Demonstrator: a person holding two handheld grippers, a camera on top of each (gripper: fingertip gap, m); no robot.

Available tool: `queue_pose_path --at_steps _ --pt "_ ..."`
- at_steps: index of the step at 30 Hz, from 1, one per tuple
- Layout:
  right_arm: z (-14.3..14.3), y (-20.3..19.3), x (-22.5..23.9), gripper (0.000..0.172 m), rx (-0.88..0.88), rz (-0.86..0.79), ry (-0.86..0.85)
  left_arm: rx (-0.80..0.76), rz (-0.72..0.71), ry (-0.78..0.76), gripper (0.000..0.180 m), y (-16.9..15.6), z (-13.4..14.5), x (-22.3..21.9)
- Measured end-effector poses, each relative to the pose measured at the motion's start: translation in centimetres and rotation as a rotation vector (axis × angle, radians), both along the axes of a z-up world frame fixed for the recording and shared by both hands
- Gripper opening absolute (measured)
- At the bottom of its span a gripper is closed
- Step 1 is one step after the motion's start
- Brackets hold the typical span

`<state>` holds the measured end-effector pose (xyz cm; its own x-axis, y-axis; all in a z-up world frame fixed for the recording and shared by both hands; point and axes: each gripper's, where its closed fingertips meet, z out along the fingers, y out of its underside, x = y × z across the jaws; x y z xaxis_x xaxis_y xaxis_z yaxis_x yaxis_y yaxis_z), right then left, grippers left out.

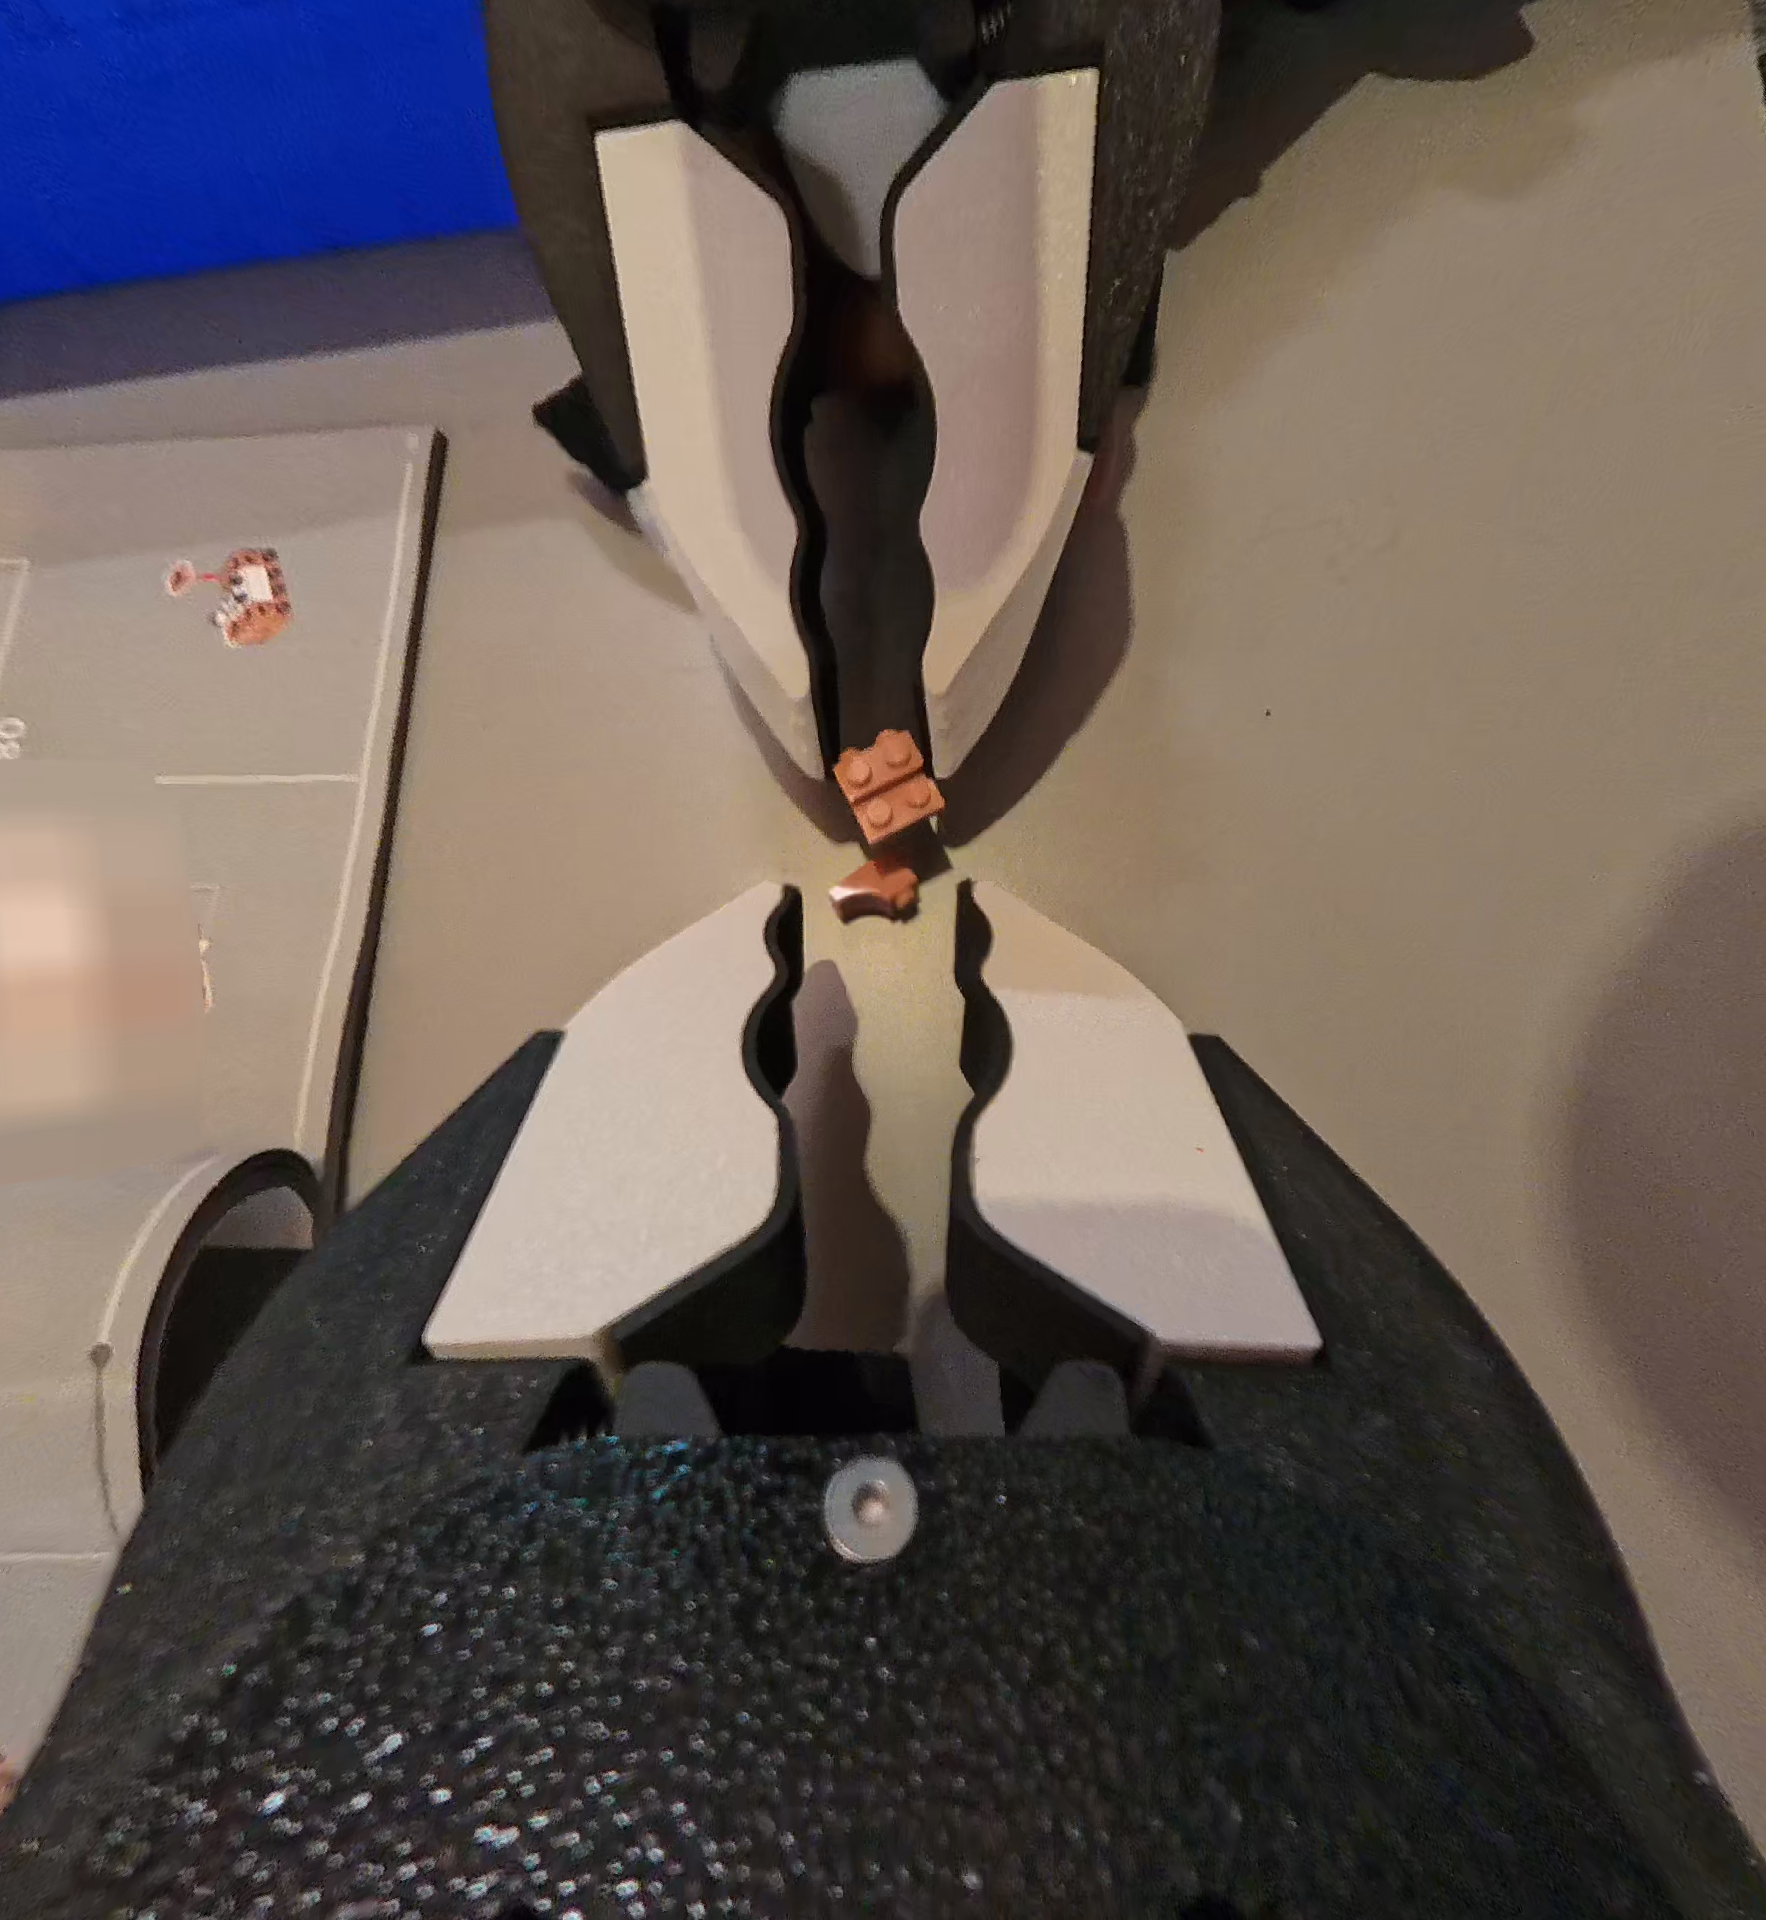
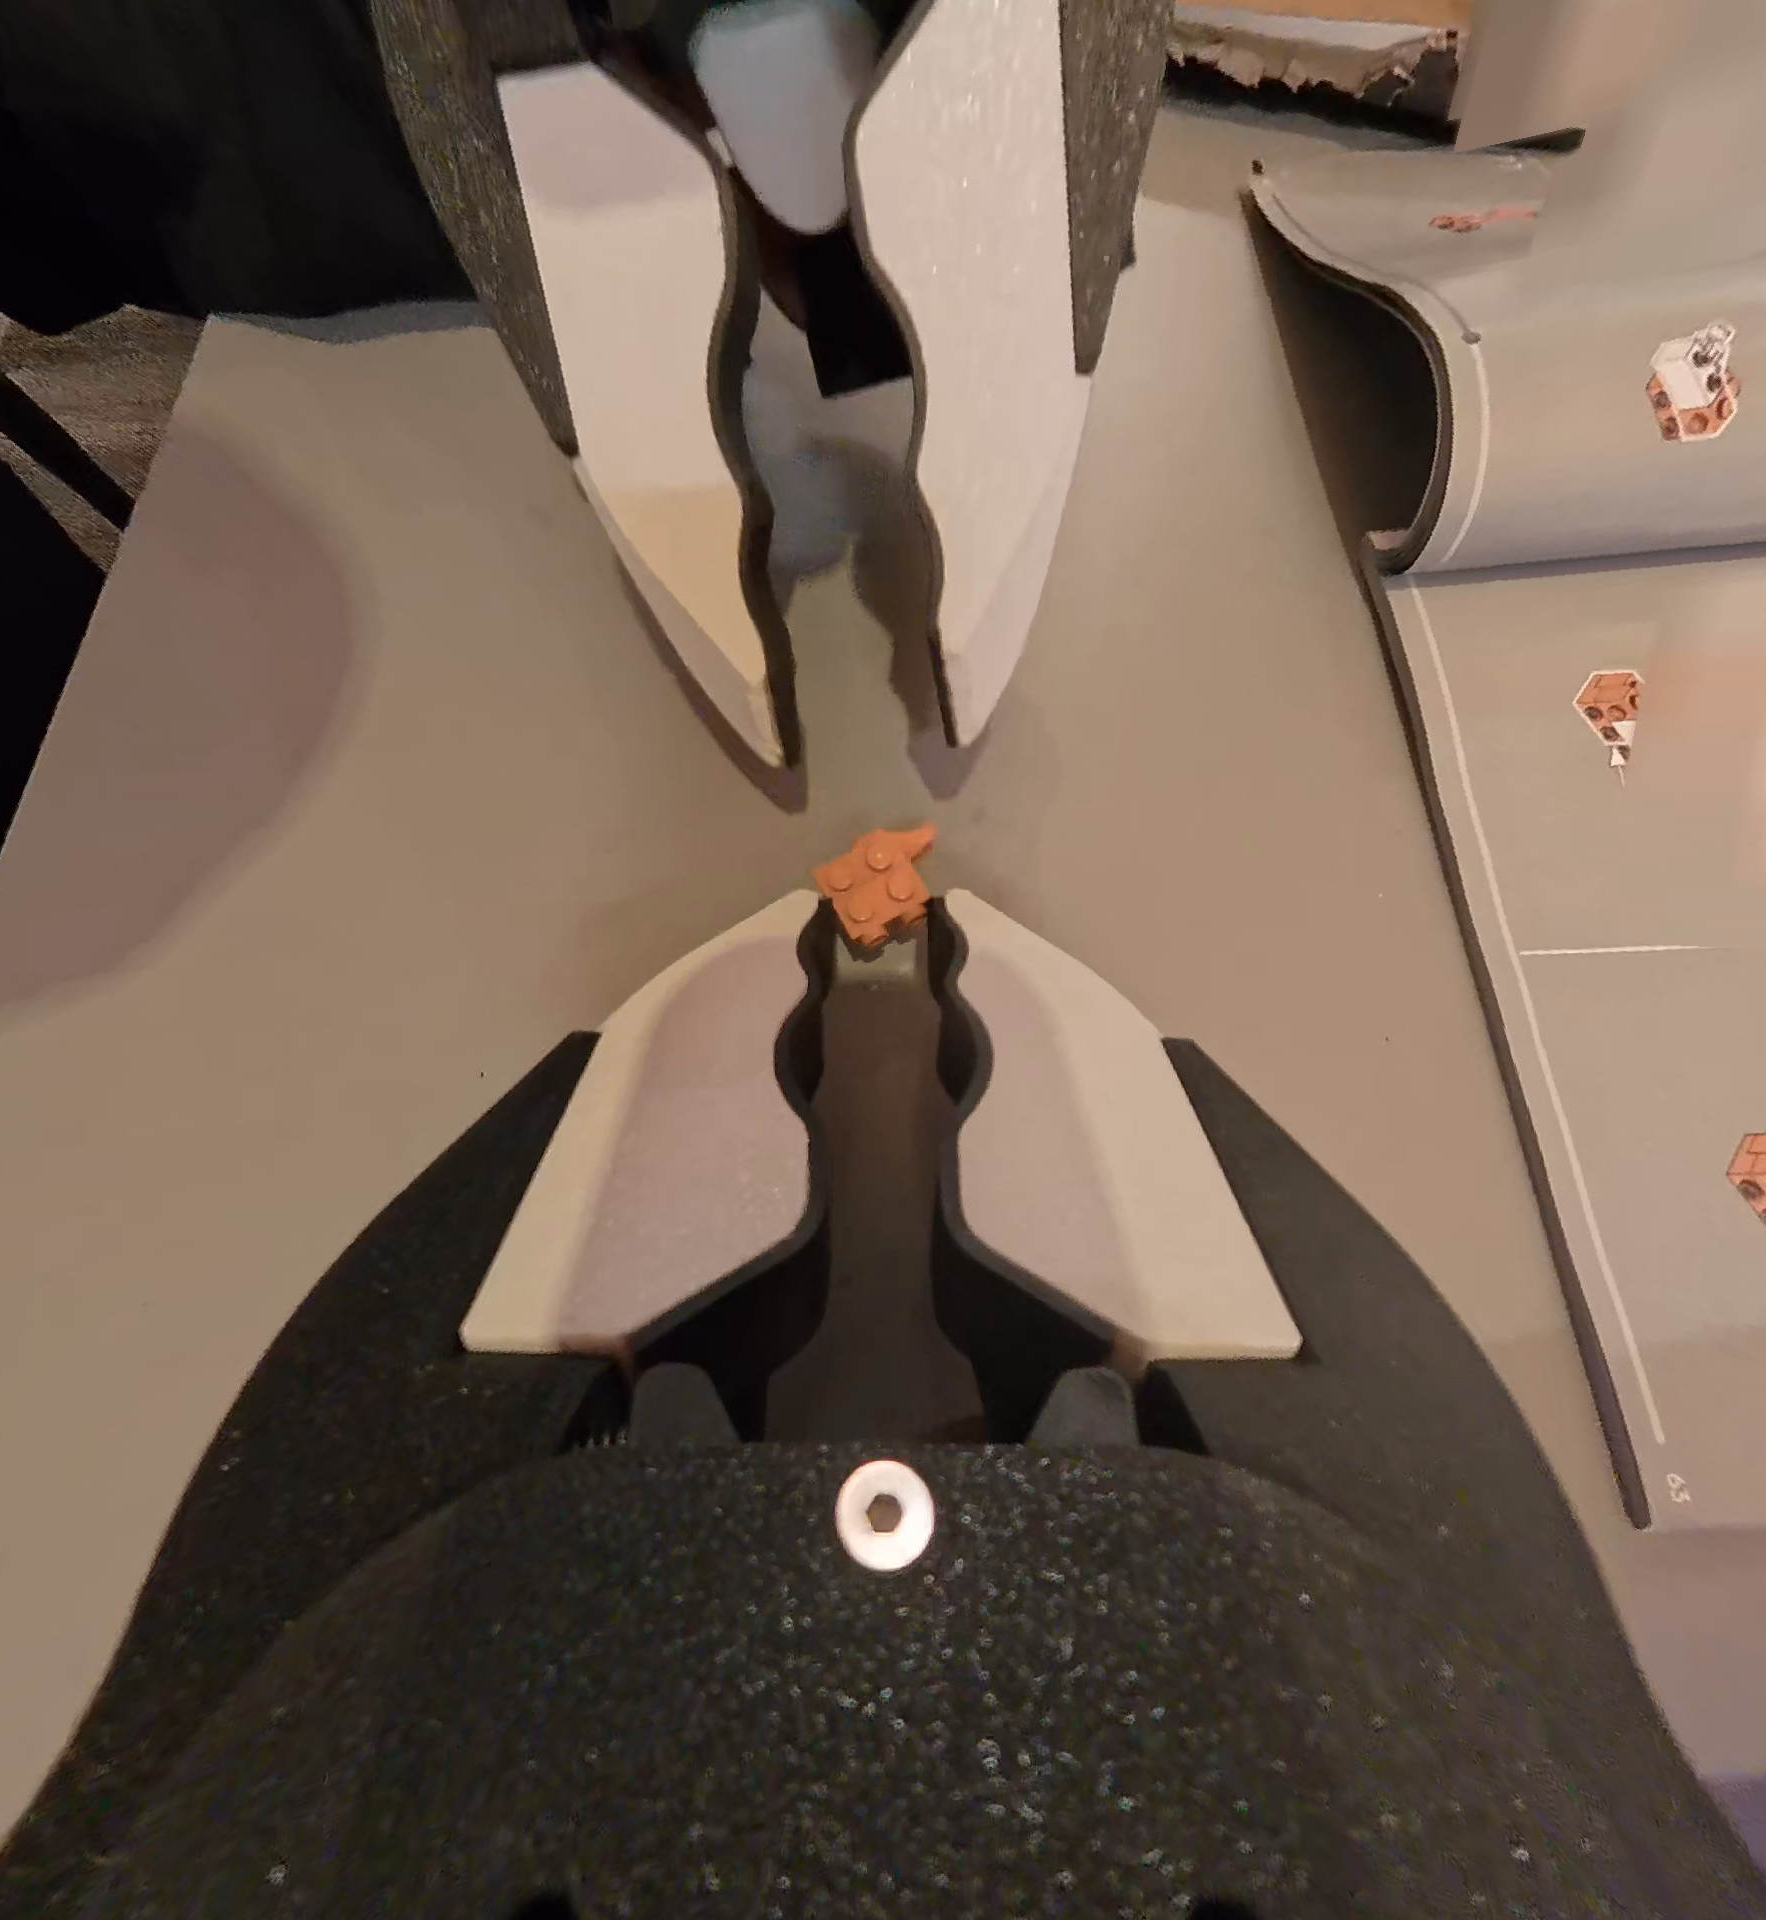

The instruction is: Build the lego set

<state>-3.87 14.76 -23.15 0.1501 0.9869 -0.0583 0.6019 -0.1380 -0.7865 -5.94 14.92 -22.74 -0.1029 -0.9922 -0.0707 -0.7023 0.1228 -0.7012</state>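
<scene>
Facing each other tip to tip over the grey table (image 1: 1378, 520), the two tools are meeting around a small orange-brown brick piece. The right tool (image 2: 879, 914) is clamped on the studded brick (image 2: 874, 894), pads pressing its sides at the very tips, so the studs face up and most of the piece sticks out forward. That grip seems to be leaving the front end free for the other tool to work on.

The left tool (image 1: 879, 894) is standing with its fingers apart, nothing pressed between them. Just ahead of its tips a smaller brown bit (image 1: 874, 891) is showing below the brick; whether it is joined to the brick or lying loose, I cannot tell. In the right wrist view a small prong is poking out from the brick's far corner, towards the left tool.

An open instruction booklet (image 2: 1637, 935) is lying on the table to the right tool's right, its pages showing drawings of brick assemblies, one page curling up at the far end. It is lying well apart from the tools. A blue surface (image 1: 183, 135) is showing beyond the table edge. Soft shadows are falling across the table, and nothing is standing between the two tools except the brick itself.
</scene>
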Motion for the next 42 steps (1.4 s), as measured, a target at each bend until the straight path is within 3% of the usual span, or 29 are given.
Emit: queue_pose_path --at_steps 9,12,20,22,27,35,38,42 --pt "-1.5 0.1 1.1 0.017 -0.002 -0.04 -0.115 -0.022 0.054 0.078 0.028 0.2 -2.5 0.6" --pt "-1.7 0.1 1.2 0.017 0.005 -0.038 -0.128 -0.026 0.047 0.072 0.019 0.0 -2.6 0.8" --pt "-2.0 -0.1 1.5 0.018 0.021 -0.043 -0.155 -0.055 0.06 0.055 0.018 -0.1 -2.5 1.1" --pt "-2.0 -0.1 1.6 0.025 0.037 -0.043 -0.157 -0.101 0.08 0.033 0.018 -0.1 -2.3 1.2" --pt "-1.4 0.2 1.7 0.031 0.159 -0.018 -0.135 -0.337 0.191 -0.091 0.018 0.5 -0.8 1.7" --pt "3.6 1.7 0.2 0.029 0.34 -0.114 0.173 -1.029 0.307 -0.558 0.017 1.7 5.2 2.6" --pt "4.5 2.2 0.0 0.029 0.41 -0.157 0.206 -1.153 0.323 -0.612 0.018 1.9 5.7 2.7" --pt "5.4 2.5 -0.1 0.027 0.483 -0.187 0.234 -1.196 0.333 -0.623 0.017 1.7 5.7 3.0"
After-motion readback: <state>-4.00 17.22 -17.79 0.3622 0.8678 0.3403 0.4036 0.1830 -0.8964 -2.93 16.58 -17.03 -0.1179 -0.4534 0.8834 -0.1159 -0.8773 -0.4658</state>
